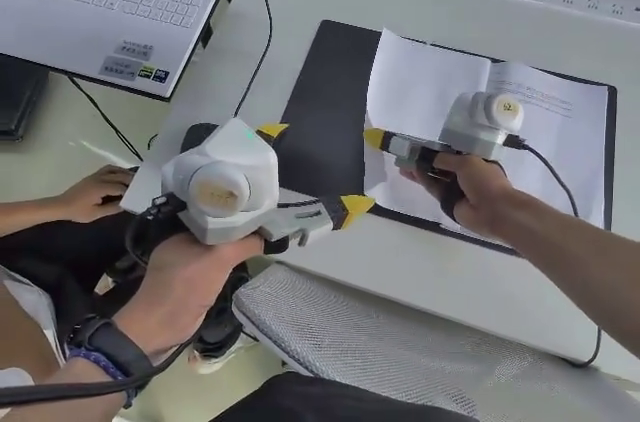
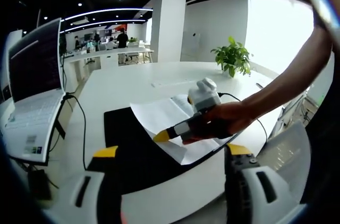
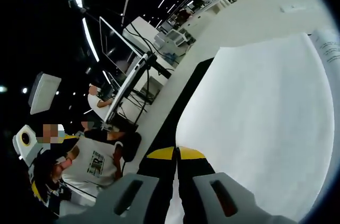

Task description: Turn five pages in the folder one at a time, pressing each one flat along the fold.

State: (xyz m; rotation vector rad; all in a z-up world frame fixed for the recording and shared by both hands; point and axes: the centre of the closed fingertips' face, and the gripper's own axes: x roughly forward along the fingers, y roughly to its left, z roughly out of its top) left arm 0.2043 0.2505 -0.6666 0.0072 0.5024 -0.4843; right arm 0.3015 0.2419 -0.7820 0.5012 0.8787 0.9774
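right gripper (image 1: pixel 377 140) pinches the page (image 1: pixel 425 82) at its nine o'clock edge; left gripper (image 1: pixel 312 169) jaws spread; a hard tug could tear it

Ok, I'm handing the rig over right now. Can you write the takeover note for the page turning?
Right gripper: fingers shut on the near left edge of the white paper page, which is lifted off the stack.
Left gripper: fingers open, holding nothing, hovering near the folder's left cover.
The black open folder lies flat on the white table.
Done: no turned page lies on the bare left cover, so this looks like the first.
Left: carry this page over, press it flat along the fold, then probably four more.
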